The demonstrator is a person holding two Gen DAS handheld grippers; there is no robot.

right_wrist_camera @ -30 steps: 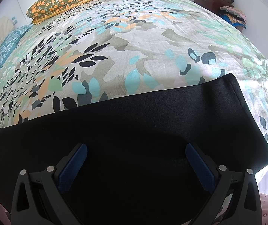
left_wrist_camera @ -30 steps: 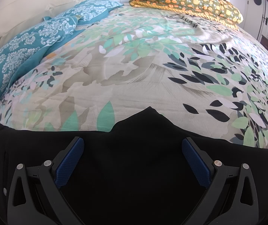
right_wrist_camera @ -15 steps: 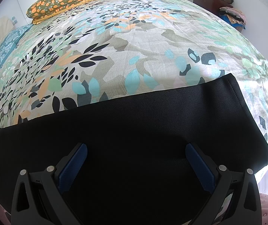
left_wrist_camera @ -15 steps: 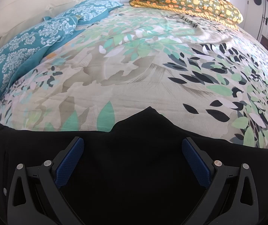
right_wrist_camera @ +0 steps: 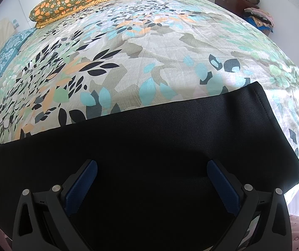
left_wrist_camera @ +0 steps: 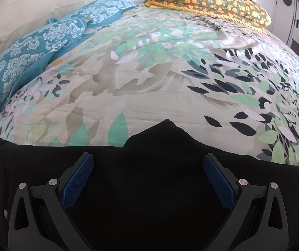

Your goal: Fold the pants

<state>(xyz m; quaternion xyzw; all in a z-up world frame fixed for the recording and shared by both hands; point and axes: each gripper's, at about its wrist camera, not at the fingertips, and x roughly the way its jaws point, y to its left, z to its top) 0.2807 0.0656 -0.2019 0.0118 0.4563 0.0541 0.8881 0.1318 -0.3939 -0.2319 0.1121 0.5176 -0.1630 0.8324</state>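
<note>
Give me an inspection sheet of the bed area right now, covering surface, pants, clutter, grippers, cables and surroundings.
Surface: bedspread with a leaf print, a few wrinkles near the far pillow.
Job's things: black pants lying flat across the near edge of the bed, one point of cloth sticking out.
Clutter: orange pillow and teal pillows at the far side.
Grippers: left gripper and right gripper open above the pants, holding nothing.
Cables: nothing seen.
Surroundings: dresser with piled clothes, white walls.
</note>
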